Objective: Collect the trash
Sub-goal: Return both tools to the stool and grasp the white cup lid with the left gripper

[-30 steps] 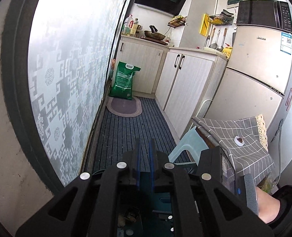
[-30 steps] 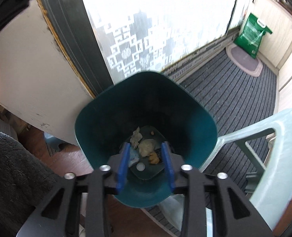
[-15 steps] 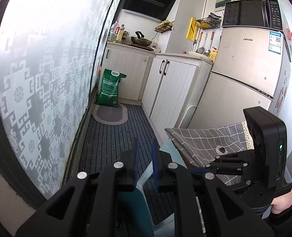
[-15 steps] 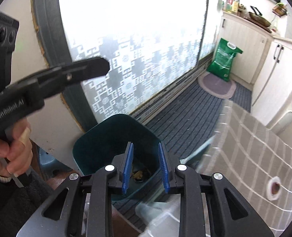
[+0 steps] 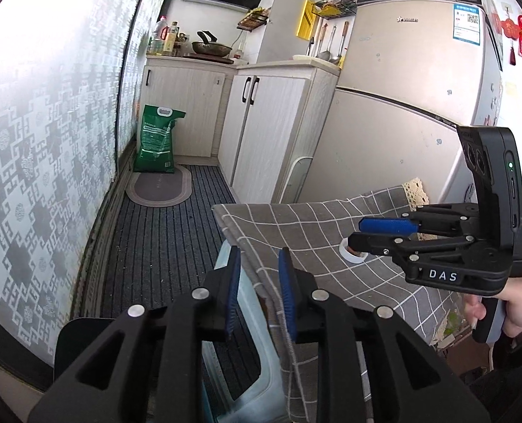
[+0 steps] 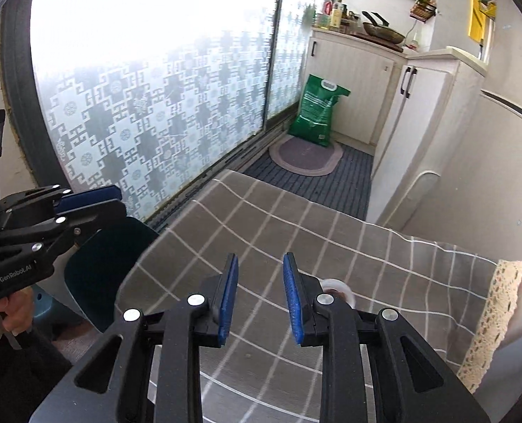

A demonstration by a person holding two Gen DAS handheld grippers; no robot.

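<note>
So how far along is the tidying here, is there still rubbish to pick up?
Little can be judged done: the dark teal plastic bin shows beside the table, its inside hidden. In hand: nothing; the left tool is opening, empty, and the right tool is open and empty over the grey checked tablecloth. Left: the small white round cup holding something brown.

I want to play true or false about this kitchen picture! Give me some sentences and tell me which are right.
1. A green bag stands on the floor by the cupboards. True.
2. The tablecloth is red with dots. False: it is grey with white checks.
3. The right gripper is squeezing a banana. False: nothing is between its pads.
4. A small white ring-shaped thing lies on the tablecloth. True.
5. The left gripper is empty. True; its jaws are opening.
</note>
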